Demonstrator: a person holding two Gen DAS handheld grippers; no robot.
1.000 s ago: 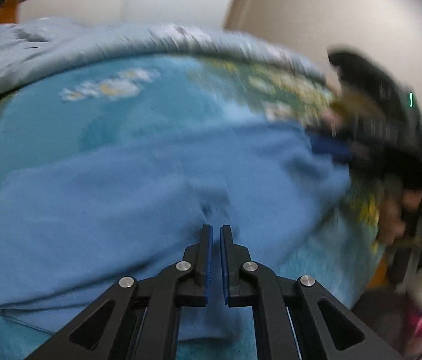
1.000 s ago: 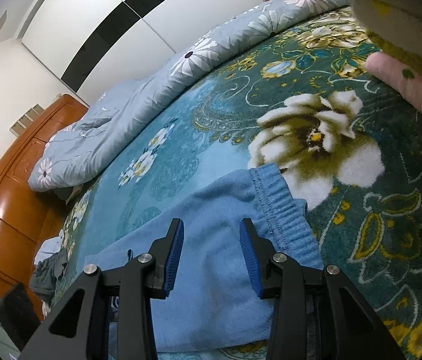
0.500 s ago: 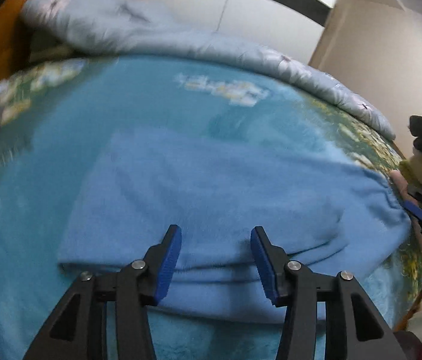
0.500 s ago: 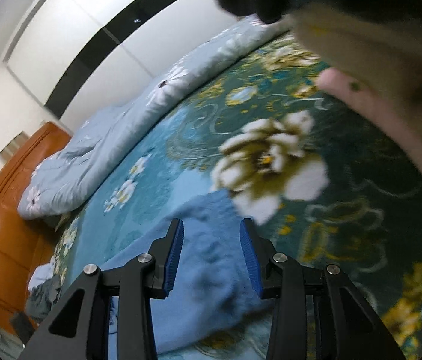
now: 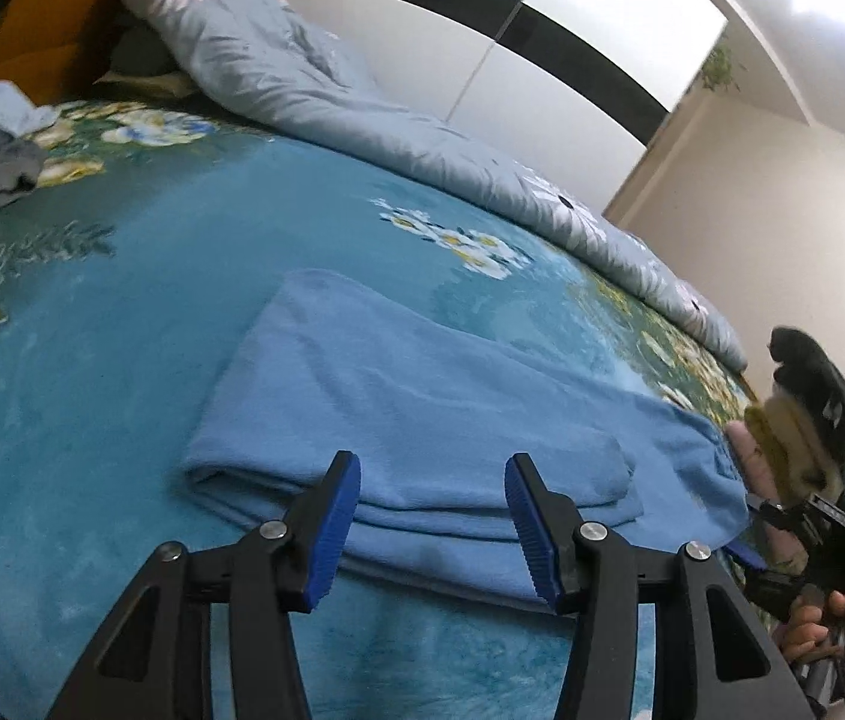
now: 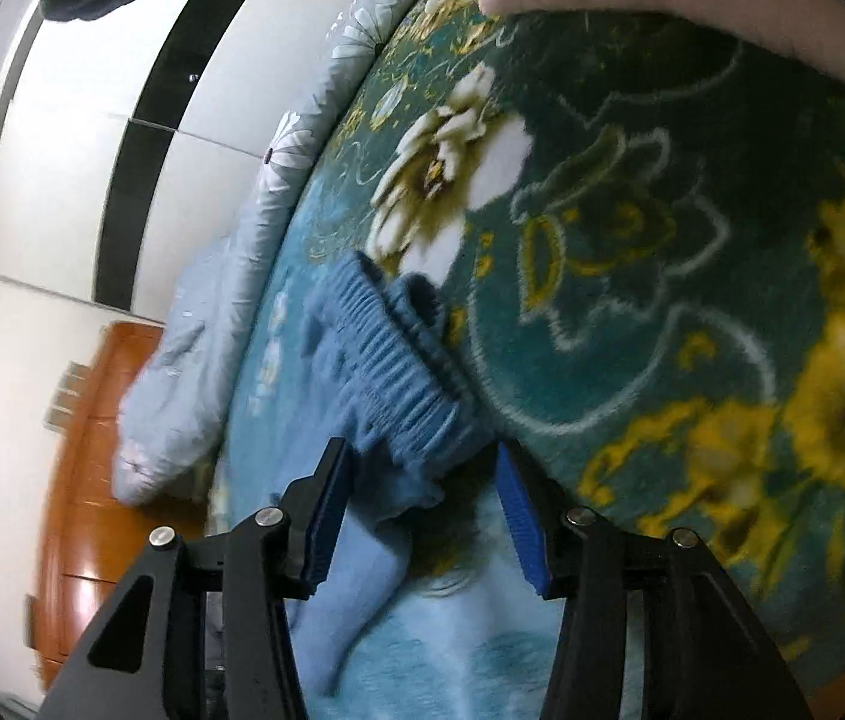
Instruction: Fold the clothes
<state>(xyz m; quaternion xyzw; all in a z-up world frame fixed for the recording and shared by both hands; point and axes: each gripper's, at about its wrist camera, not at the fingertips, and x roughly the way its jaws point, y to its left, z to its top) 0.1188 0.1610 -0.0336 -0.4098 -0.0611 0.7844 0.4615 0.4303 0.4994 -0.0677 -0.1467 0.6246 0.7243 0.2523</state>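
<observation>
— Where are the blue pants (image 5: pixel 434 420)?
— Folded flat on the bed's flowery blanket (image 5: pixel 92 300).
— And the left gripper (image 5: pixel 431 525)?
— Opening above the near edge, holding nothing.
— The right gripper (image 6: pixel 422 510)?
— Opening too; the stretchy waistband (image 6: pixel 398 372) sits loosely between its jaws.

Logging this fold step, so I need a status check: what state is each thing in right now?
Blue garment: folded in layers, flat on the bed.
Waistband: bunched, between the right tool's pads.
Left tool: opening, nothing gripped.
Right tool: opening, not clamped.
Quilt: rumpled at the bed's far edge.
</observation>
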